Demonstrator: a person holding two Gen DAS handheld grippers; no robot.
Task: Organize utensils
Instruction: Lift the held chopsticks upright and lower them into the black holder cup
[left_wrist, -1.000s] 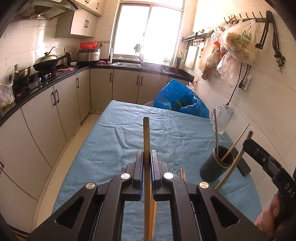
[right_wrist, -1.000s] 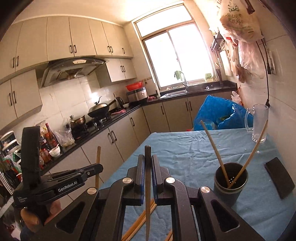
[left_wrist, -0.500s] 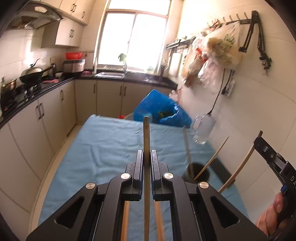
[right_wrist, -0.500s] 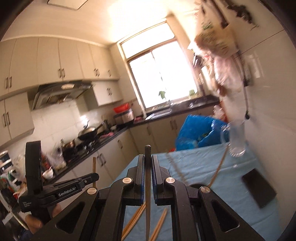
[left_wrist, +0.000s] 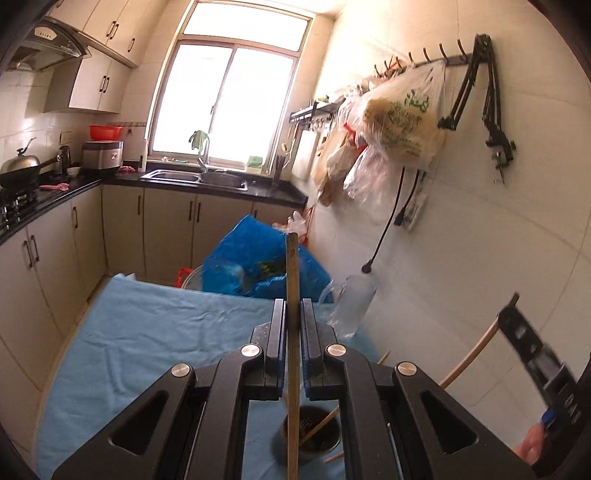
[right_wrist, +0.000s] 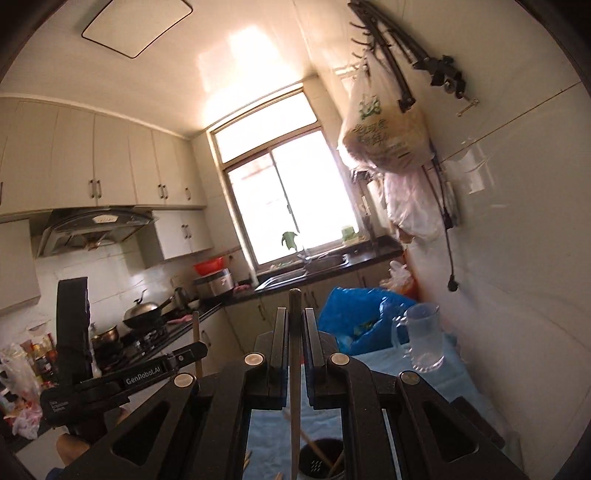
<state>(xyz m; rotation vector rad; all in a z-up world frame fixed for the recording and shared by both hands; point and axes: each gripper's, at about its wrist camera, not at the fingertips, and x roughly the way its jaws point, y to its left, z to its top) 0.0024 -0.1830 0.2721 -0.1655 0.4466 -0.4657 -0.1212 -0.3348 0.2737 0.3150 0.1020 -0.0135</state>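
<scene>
Both grippers have swung in over the dark holder since a second ago: then it stood off to the lower right of each view, now it sits at the bottom centre, almost straight under the jaws. The left gripper (left_wrist: 291, 314) is clamped on a wooden chopstick (left_wrist: 292, 332) that runs vertically through the middle of its frame, its lower end reaching down to the left part of the holder (left_wrist: 312, 435) mouth. The right gripper (right_wrist: 294, 325) likewise pinches a chopstick of its own (right_wrist: 294, 369), also upright in its frame, lower end just left of the holder (right_wrist: 320, 461) opening at the bottom edge. Other chopsticks already lean inside the holder, which stands on the blue-covered bench (left_wrist: 147, 332).

What matters next is that each stick's long axis points down toward the opening. The left one looks closer to dropping in cleanly; whether its tip is already past the rim I cannot tell. From the left view the right gripper shows at the right edge, its stick slanting toward the holder.
</scene>
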